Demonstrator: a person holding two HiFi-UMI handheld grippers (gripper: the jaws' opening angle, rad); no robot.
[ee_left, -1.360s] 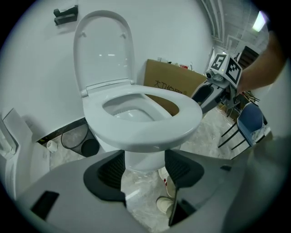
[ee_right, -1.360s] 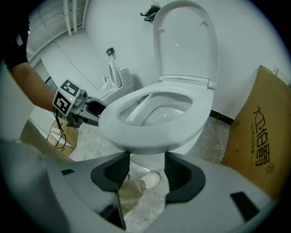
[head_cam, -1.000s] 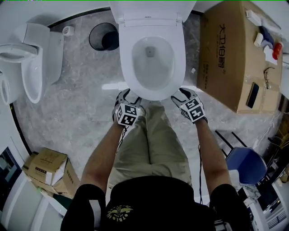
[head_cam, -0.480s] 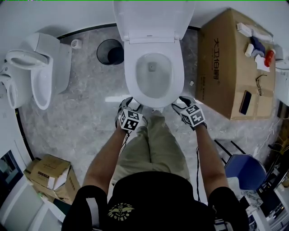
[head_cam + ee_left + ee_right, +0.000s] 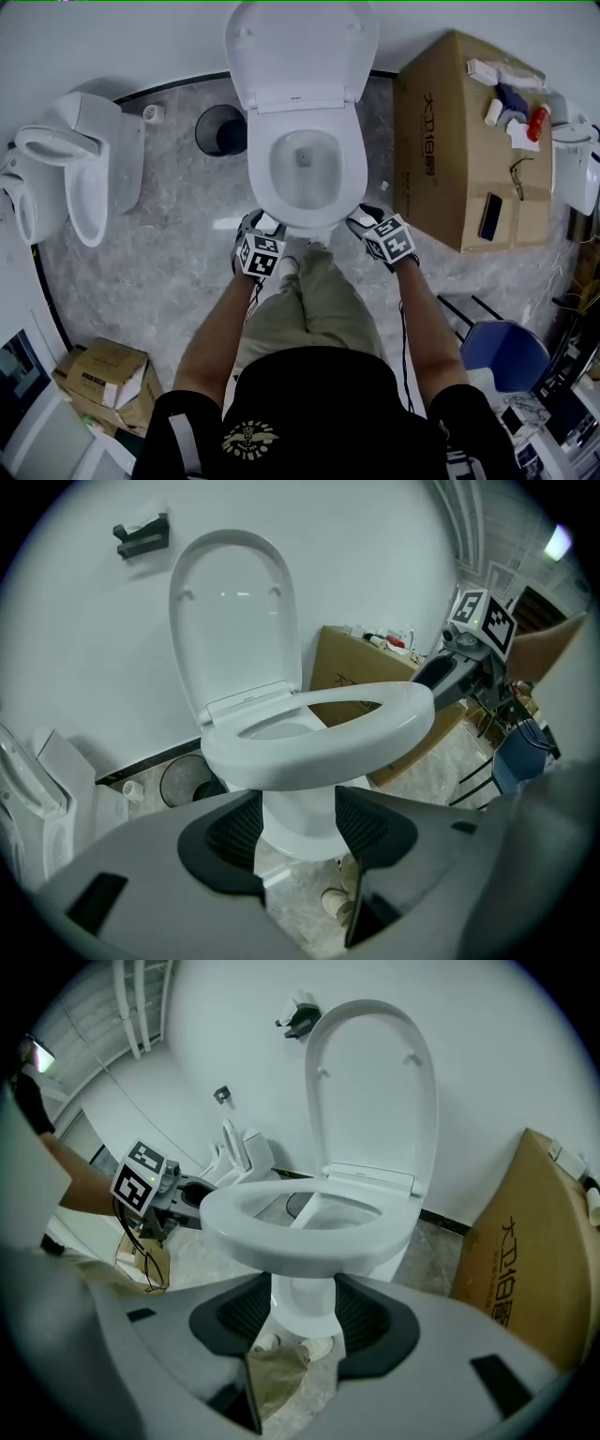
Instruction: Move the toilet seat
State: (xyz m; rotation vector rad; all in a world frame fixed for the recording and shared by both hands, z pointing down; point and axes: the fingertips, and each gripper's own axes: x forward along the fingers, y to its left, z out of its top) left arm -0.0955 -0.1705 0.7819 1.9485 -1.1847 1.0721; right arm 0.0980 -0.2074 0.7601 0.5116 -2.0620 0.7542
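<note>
Grey marbled floor (image 5: 178, 239) runs up to a white wall (image 5: 112, 37). At 12 o'clock from the person stands a white toilet (image 5: 298, 822) with its lid (image 5: 300, 52) upright against the wall. The toilet seat (image 5: 259, 173) is hinged at the back and lifted clear of the bowl at the front.

The left tool (image 5: 261, 228) is under the seat's front rim at about 7 o'clock of the ring, and the right tool (image 5: 367, 220) is under it at about 5 o'clock. Both point steeply down. Each tool's jaws stand apart and have just been closing a little. The seat's rim lies right over the jaw tips, not between the pads. Seen between the pads are only the bowl's base and the floor.

A black bin (image 5: 220, 129) sits at 11 o'clock, just beside the toilet. A big cardboard box (image 5: 441, 141) with small items on top stands at 2 o'clock. A second toilet (image 5: 80, 169) is at 9 o'clock, well apart.
</note>
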